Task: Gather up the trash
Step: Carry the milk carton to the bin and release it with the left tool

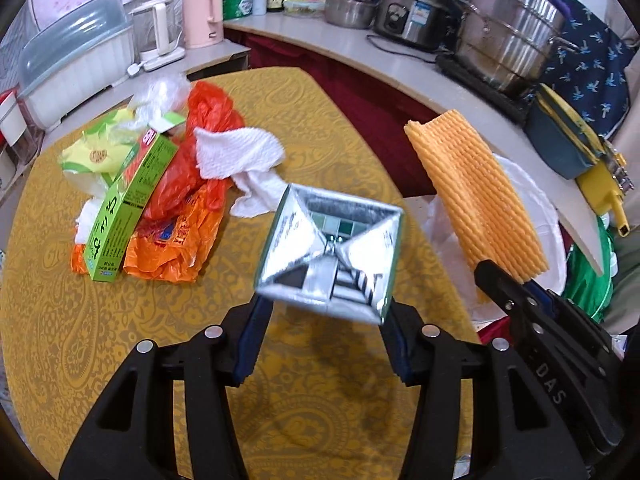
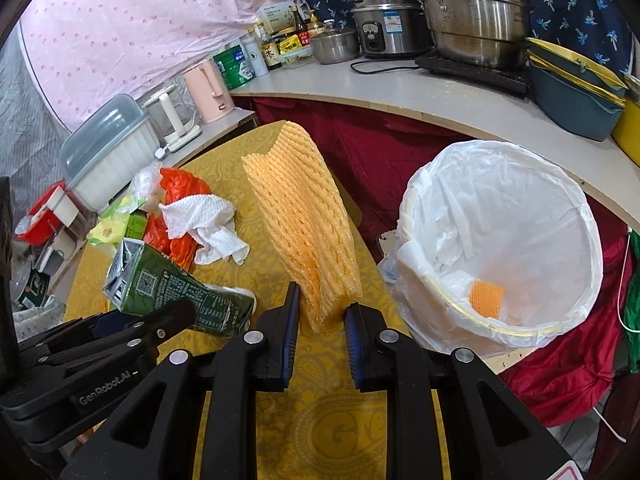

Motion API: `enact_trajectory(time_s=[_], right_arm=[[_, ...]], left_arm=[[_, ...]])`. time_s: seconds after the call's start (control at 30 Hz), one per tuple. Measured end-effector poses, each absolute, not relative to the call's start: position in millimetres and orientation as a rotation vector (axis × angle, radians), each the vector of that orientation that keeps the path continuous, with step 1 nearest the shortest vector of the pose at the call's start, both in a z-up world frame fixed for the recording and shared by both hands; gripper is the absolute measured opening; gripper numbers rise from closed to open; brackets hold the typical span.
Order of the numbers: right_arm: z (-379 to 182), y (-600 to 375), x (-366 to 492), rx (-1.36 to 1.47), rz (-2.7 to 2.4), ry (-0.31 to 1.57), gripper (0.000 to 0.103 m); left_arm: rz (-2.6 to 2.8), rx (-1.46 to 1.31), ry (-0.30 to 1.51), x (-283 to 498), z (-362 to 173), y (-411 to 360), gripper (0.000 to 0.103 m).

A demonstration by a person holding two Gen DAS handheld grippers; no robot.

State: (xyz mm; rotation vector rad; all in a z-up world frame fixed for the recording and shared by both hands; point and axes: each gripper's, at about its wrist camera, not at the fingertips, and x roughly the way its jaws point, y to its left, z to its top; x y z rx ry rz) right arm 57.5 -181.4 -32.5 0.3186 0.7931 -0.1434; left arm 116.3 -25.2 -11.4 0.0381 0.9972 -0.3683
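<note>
My left gripper point(image 1: 326, 308) is shut on a green drink carton point(image 1: 330, 254), held above the yellow table with its silver bottom toward the camera; the carton also shows in the right wrist view point(image 2: 176, 290). My right gripper point(image 2: 322, 312) is shut on an orange foam fruit net point(image 2: 302, 220), held upright over the table edge; the net also shows in the left wrist view point(image 1: 476, 196). A white-lined trash bin point(image 2: 576, 240) stands right of the table with an orange scrap point(image 2: 486, 298) inside. A trash pile lies on the table: white paper towel point(image 1: 236, 156), orange plastic bags point(image 1: 180, 232), green box point(image 1: 128, 204).
The yellow patterned table point(image 1: 100, 340) holds the pile at its far left. A curved counter point(image 2: 400, 88) behind carries a rice cooker point(image 2: 384, 28), steel pots point(image 2: 472, 8), a pink kettle point(image 2: 208, 88) and stacked basins point(image 2: 572, 92). A red cloth point(image 2: 560, 380) hangs below the counter.
</note>
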Motion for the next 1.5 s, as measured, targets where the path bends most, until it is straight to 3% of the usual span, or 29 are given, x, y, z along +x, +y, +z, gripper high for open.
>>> enact_trajectory(time_s=[0.37,0.83,1.3,1.5], right_arm=[[-22.8,-220.7,39.6,0.363,-0.231,0.742,0.02],[-34.6,-299.0,1.9,0.449,-0.405,0.723,0.02],[-62.6,-345.0,-11.2,0.523,-0.495,0.752,0.02],[-69.2,-352.4,-2.1,0.539,-0.507,0.757,0.02]], left_arm=[[-0.446,0.043,0.956,109.2,11.6,-58.1,0.049],[-0.655,0.088,0.932,106.8,25.0,-162.6,0.049],[-0.722,0.149,1.02,124.1,-15.0,-237.8,0.049],[-0.693,0.15,1.007,132.1,-16.8,-241.4,0.062]])
